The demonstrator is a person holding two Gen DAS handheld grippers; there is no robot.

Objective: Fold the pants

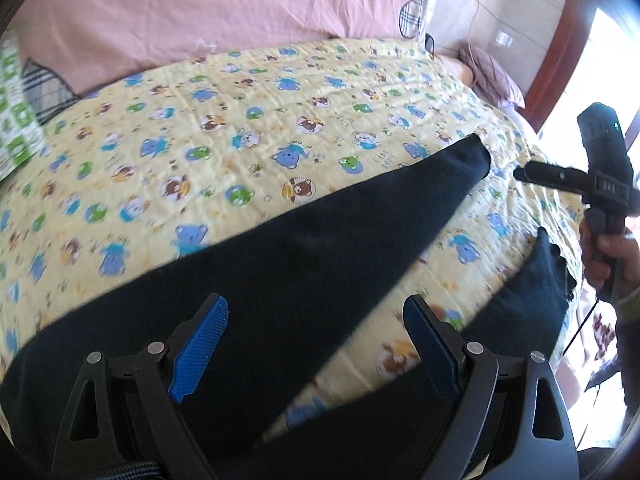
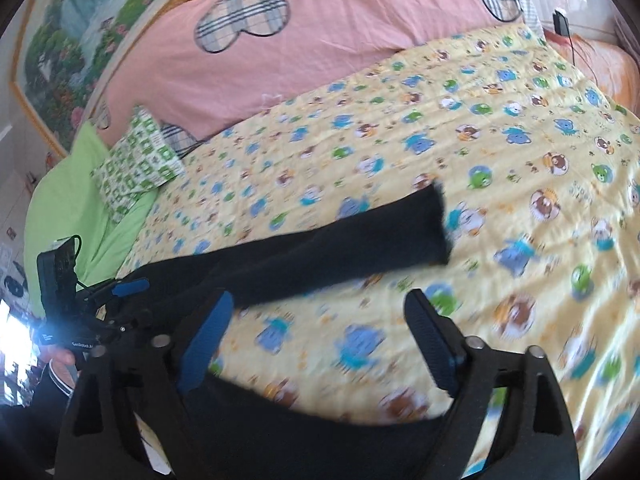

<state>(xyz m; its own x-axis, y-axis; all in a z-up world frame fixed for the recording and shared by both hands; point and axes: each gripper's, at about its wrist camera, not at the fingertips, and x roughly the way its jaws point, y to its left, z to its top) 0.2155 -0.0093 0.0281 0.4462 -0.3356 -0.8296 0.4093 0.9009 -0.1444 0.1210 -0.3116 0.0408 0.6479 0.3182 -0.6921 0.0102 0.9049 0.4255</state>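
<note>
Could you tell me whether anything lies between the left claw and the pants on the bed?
Nothing visible does. The left claw is open directly over the black pants, which lie spread on the yellow quilt with legs apart and nothing on them.

Open yellow quilt (image 2: 520,208) (pink pillow (image 2: 320,52) behind) beyond pants (image 2: 320,248).

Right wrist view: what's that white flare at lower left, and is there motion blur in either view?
Right wrist view: glare from bright light blooms over the left gripper; the yellow cartoon-print quilt smears toward the bottom. Left wrist view: blown-out window at right behind the right gripper; the black pants show little detail, quilt blurred at left.
</note>
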